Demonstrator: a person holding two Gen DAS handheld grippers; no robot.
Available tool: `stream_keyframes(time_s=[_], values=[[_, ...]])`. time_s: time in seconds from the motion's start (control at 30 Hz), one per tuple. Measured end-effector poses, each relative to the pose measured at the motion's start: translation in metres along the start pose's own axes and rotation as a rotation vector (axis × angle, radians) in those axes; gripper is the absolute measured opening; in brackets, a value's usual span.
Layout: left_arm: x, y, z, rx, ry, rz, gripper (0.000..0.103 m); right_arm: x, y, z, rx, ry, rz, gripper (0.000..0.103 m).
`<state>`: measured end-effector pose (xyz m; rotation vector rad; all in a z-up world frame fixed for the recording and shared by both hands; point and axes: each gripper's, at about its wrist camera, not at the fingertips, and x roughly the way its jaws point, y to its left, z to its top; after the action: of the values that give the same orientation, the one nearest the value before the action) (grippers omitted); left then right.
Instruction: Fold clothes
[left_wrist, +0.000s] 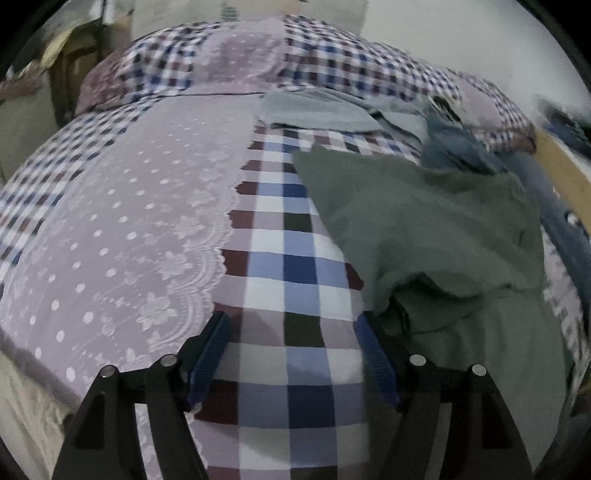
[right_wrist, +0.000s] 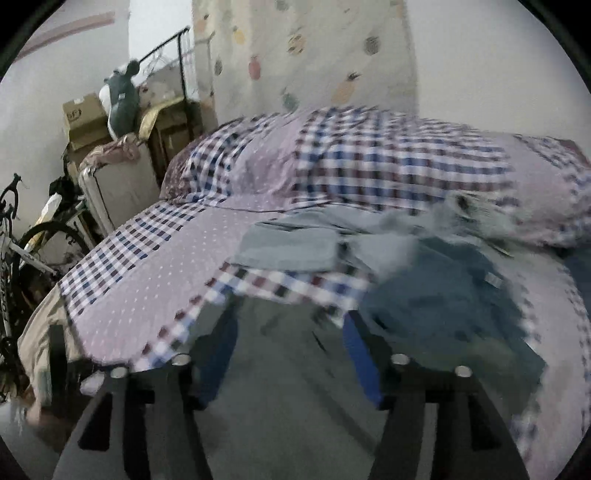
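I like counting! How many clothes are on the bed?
3: green garment nearest, dark blue garment beyond it, folded grey garment by the pillows. More may hide.

1. The right wrist view is smeared by motion blur; the blue garment (right_wrist: 443, 295) and the crumpled pale clothes (right_wrist: 476, 210) behind it lose their outlines.
2. The grey-green garment (right_wrist: 291, 387) runs under the right tool (right_wrist: 291, 325) and off the bottom edge; its shape cannot be told.
3. In the left wrist view, the same garment (left_wrist: 424, 221) is cut off lower right, and its folded-under dark hollow hides what lies inside.
4. The dark blue clothing (left_wrist: 554, 206) at the right rim is blurred and cropped.
5. The bicycle (right_wrist: 22, 251) is cut by the left edge.
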<state>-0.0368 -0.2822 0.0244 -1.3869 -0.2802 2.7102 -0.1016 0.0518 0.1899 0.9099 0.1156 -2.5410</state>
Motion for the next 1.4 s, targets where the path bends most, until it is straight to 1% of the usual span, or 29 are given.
stream_keyframes(time_s=[0.1, 0.17, 0.23, 0.3, 0.37, 0.43, 0.53, 0.6, 0.77, 0.87, 1.0, 1.03, 1.1, 1.17, 1.33, 1.4], values=[[-0.007, 0.002, -0.005, -0.038, -0.020, -0.015, 0.075, -0.074, -0.030, -0.051, 0.070, 0.007, -0.067, 0.073], [-0.013, 0.000, -0.010, -0.047, -0.033, -0.017, 0.075, -0.110, -0.043, -0.086, 0.114, 0.026, -0.099, 0.073], [-0.021, -0.004, -0.016, -0.052, -0.049, -0.024, 0.075, -0.153, -0.053, -0.135, 0.153, 0.051, -0.156, 0.073], [-0.031, -0.008, -0.024, -0.059, -0.066, -0.049, 0.075, -0.180, -0.056, -0.177, 0.175, 0.087, -0.196, 0.073], [-0.041, -0.015, -0.033, -0.058, -0.083, -0.080, 0.075, -0.201, -0.060, -0.213, 0.187, 0.115, -0.231, 0.073], [-0.054, -0.022, -0.044, -0.046, -0.108, -0.103, 0.075, -0.215, -0.059, -0.248, 0.217, 0.138, -0.245, 0.073], [-0.076, -0.027, -0.068, -0.053, -0.145, -0.125, 0.075, -0.226, -0.052, -0.283, 0.238, 0.151, -0.241, 0.073], [-0.090, -0.030, -0.091, -0.070, -0.158, -0.128, 0.075, -0.232, -0.038, -0.301, 0.237, 0.140, -0.217, 0.073], [-0.123, -0.043, -0.137, -0.084, -0.168, -0.109, 0.075, -0.227, 0.005, -0.331, 0.151, 0.144, -0.144, 0.073], [-0.137, -0.051, -0.161, -0.091, -0.160, -0.104, 0.075, -0.229, 0.016, -0.339, 0.134, 0.138, -0.093, 0.073], [-0.146, -0.058, -0.188, -0.110, -0.115, -0.100, 0.075, -0.231, 0.021, -0.349, 0.169, 0.130, -0.015, 0.073], [-0.148, -0.060, -0.194, -0.111, -0.108, -0.102, 0.075, -0.231, 0.021, -0.350, 0.174, 0.129, -0.006, 0.072], [-0.152, -0.065, -0.202, -0.106, -0.098, -0.100, 0.075, -0.227, 0.022, -0.349, 0.171, 0.133, -0.016, 0.069], [-0.155, -0.070, -0.210, -0.101, -0.097, -0.097, 0.075, -0.216, 0.026, -0.348, 0.145, 0.149, -0.044, 0.065], [-0.157, -0.069, -0.221, -0.133, -0.087, -0.080, 0.075, -0.183, 0.044, -0.347, 0.040, 0.200, -0.128, 0.064], [-0.155, -0.065, -0.223, -0.157, -0.078, -0.077, 0.075, -0.178, 0.054, -0.349, -0.006, 0.211, -0.161, 0.062]])
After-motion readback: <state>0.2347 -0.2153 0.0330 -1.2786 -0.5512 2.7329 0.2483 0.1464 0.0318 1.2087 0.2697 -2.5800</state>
